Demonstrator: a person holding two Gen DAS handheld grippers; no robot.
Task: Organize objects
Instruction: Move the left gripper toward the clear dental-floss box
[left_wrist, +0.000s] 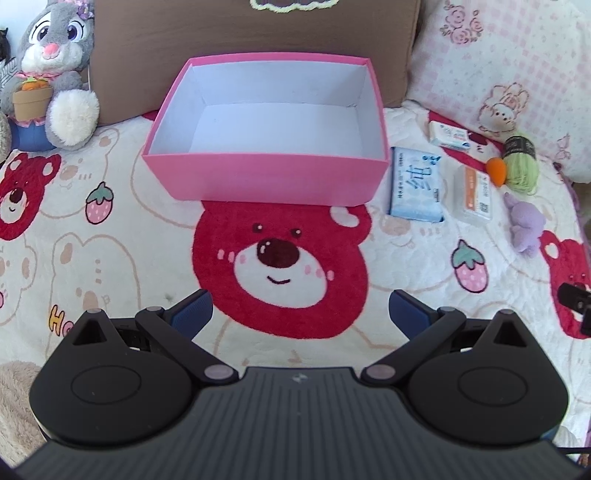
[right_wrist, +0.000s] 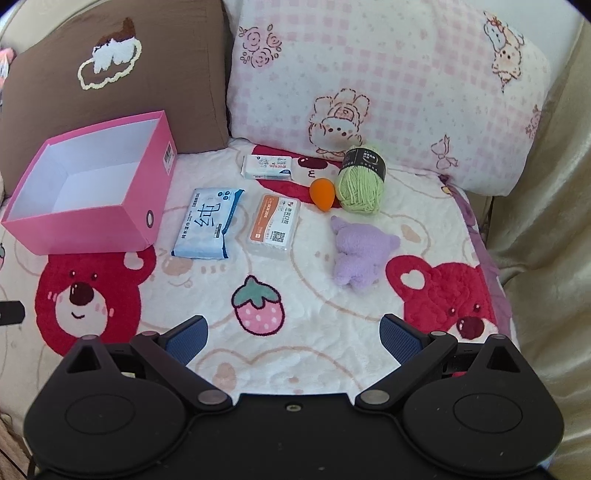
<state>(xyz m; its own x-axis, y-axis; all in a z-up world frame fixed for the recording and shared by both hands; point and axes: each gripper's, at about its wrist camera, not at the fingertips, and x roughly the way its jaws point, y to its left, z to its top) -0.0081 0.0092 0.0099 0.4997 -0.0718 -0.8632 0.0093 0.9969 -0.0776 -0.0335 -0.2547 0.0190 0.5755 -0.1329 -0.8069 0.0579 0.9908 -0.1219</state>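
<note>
An empty pink box (left_wrist: 266, 173) (right_wrist: 92, 229) with a white inside sits on the blanket. To its right lie a blue wipes pack (left_wrist: 415, 184) (right_wrist: 208, 223), a small white tissue pack (left_wrist: 448, 134) (right_wrist: 269, 167), a clear orange-labelled case (left_wrist: 474, 194) (right_wrist: 274, 227), an orange sponge egg (left_wrist: 496, 170) (right_wrist: 322, 192), a green yarn ball (left_wrist: 521, 162) (right_wrist: 361, 182) and a purple plush (left_wrist: 524, 225) (right_wrist: 360, 256). My left gripper (left_wrist: 300, 308) is open and empty, in front of the box. My right gripper (right_wrist: 293, 334) is open and empty, in front of the items.
A bear-print blanket (right_wrist: 303, 325) covers the surface. A brown cushion (right_wrist: 110, 74) and a pink checked pillow (right_wrist: 388, 85) stand behind. A grey bunny plush (left_wrist: 51, 74) sits at the back left. A beige throw (right_wrist: 546, 221) lies at the right.
</note>
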